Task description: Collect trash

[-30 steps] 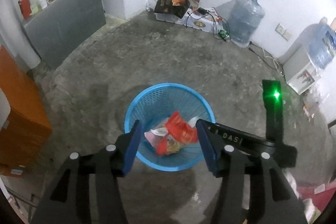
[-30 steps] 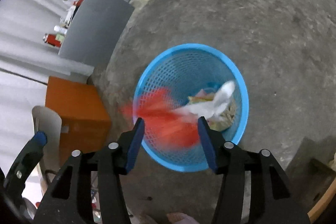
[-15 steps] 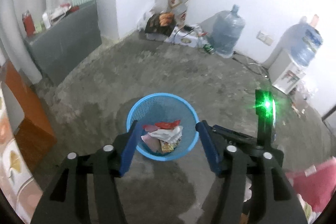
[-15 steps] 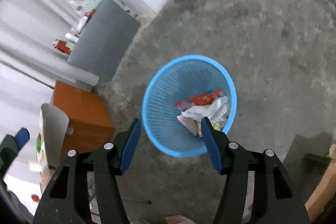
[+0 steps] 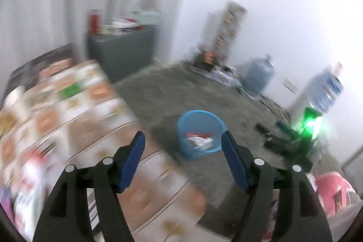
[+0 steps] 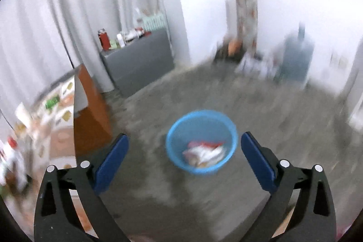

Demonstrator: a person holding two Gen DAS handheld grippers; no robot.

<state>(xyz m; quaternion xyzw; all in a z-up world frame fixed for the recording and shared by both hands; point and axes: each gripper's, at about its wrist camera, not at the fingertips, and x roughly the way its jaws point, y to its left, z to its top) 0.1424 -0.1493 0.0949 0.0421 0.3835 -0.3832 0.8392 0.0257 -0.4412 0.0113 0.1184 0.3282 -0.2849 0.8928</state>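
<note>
On the far left of the left wrist view the patterned tiled-print counter [image 5: 74,119] smears past in blur, and whatever litter sits on it cannot be made out. The left gripper [image 5: 182,146] has just been widening, jaws apart, nothing between them. Centre of both views, on the grey concrete floor [image 6: 283,128], stands the round blue plastic mesh basket [image 5: 200,136], upright, with red and white crumpled wrappers [image 6: 204,151] lying inside (so the collected trash is in the bin). The right gripper [image 6: 182,152] has just been spreading too, jaws wide apart and empty. Judging from this, the drop is done and the next piece awaits: slow the swing, let the view settle, pick one item, and approach with jaws straddling it.
</note>
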